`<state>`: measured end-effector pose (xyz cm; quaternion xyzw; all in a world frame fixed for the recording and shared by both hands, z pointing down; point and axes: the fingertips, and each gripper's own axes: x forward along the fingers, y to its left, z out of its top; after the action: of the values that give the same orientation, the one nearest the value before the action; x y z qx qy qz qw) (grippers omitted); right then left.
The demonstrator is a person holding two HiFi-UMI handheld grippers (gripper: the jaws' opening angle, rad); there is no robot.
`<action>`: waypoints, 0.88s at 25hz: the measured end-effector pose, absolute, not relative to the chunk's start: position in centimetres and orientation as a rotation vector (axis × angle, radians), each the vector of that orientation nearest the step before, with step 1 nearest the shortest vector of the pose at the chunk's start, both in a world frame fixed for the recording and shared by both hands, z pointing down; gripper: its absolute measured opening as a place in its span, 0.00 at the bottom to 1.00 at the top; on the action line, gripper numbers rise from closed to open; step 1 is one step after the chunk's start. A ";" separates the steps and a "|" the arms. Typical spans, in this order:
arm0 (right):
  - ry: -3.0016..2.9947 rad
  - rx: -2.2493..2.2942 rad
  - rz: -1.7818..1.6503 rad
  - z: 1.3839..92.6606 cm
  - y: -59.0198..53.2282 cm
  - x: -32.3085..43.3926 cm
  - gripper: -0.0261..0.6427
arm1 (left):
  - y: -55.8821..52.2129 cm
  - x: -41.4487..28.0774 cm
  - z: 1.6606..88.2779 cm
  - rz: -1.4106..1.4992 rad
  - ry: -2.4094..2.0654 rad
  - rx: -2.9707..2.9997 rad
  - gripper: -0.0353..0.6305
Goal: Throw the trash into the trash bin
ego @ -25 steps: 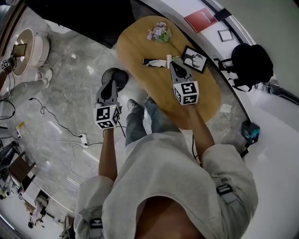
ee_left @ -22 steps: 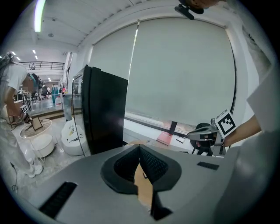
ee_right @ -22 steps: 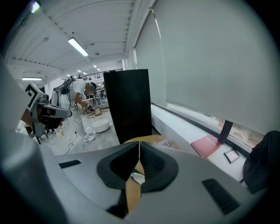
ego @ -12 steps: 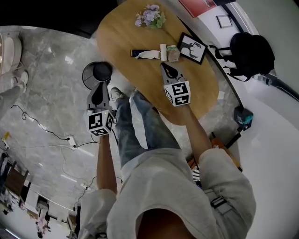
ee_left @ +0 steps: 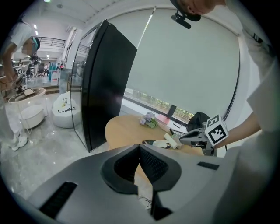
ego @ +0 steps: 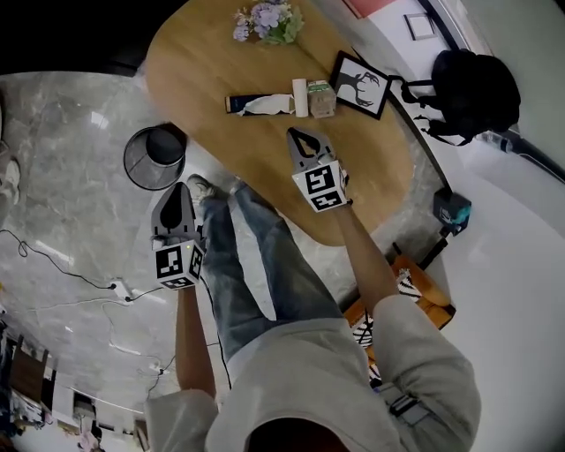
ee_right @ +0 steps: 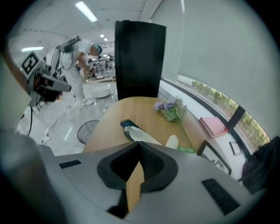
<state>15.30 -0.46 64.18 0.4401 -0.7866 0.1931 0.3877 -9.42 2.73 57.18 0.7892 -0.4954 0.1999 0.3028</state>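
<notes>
While empty, left tongs [ego: 175, 189], right tongs [ego: 295, 134] pinch closed.

— What are we seeing on the table [ego: 212, 66]?
— We're seeing flowers [ego: 265, 19], a wrapper [ego: 256, 104], a roll [ego: 300, 97], a box [ego: 323, 99] and a frame [ego: 362, 84] lying there.
— And the floor [ego: 71, 177]?
— It's carrying the bin [ego: 141, 168], just beside.

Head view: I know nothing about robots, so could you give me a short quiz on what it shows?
1. True or false: the trash bin stands on the wooden table.
2. The right gripper hangs over: A) the wooden table B) the trash bin C) a backpack.
3. Fill in: the right gripper's jaws are ___, with nothing between them.
Key: 1 false, it stands on the floor; 2 A; 3 shut.
</notes>
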 end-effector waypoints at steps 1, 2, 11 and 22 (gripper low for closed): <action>-1.978 1.061 0.415 65.0 -0.4 15.4 0.08 | 2.9 -9.5 57.6 0.530 -1.311 2.087 0.08; -1.953 0.990 0.329 65.8 -0.4 15.5 0.08 | 3.1 -9.6 58.0 0.532 -1.309 2.082 0.08; -1.763 0.544 0.054 70.9 -1.9 16.1 0.33 | 4.7 -9.4 58.9 0.512 -1.309 2.033 0.08; -1.619 0.395 0.101 74.1 -2.2 15.9 0.18 | 5.2 -10.6 58.7 0.493 -1.337 1.998 0.08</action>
<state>15.93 -2.18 74.07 0.1755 -0.7188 0.0447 0.6712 -10.60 5.17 58.74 0.7666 -0.5130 0.1890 0.3368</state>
